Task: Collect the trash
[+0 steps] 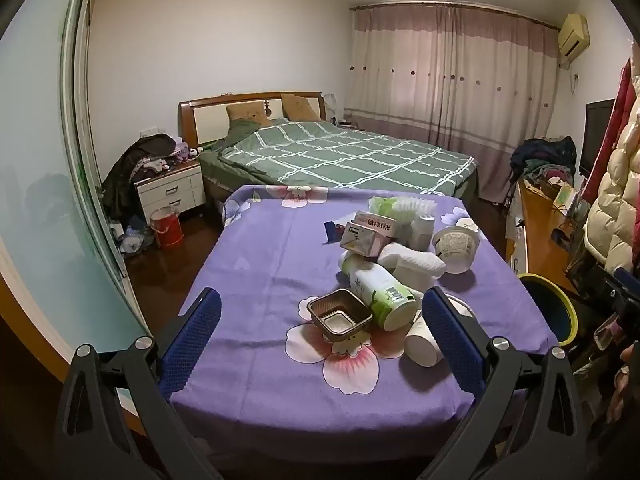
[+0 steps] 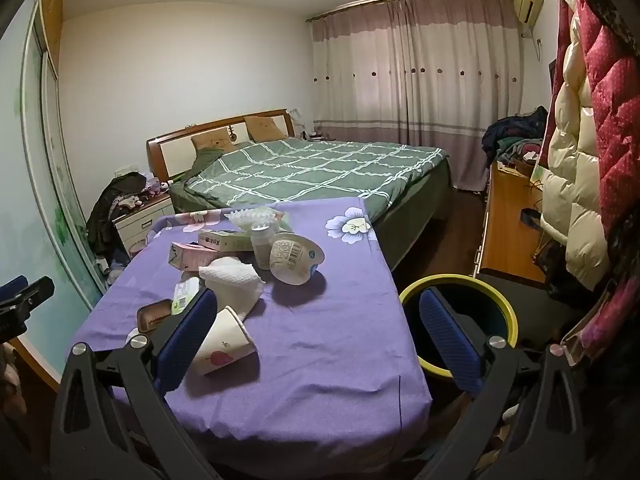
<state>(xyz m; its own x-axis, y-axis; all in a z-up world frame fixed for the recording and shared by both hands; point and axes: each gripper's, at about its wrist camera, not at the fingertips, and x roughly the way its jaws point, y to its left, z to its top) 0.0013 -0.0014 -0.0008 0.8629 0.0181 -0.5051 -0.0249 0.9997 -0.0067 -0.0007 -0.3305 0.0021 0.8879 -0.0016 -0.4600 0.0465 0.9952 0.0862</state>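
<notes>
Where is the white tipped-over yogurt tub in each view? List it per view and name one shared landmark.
Left wrist view: yogurt tub lies right of centre, at the pile's right edge.
Right wrist view: yogurt tub lies left of centre, behind the crumpled tissue.
Shared landmark: the yellow-rimmed bin beside the table.

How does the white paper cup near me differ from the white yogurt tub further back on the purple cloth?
The white paper cup is taller and narrower; the white yogurt tub is squat and wide. The cup bears a red fruit print; the tub has a printed text label. Both lie tipped over and untouched on the purple cloth.
</notes>
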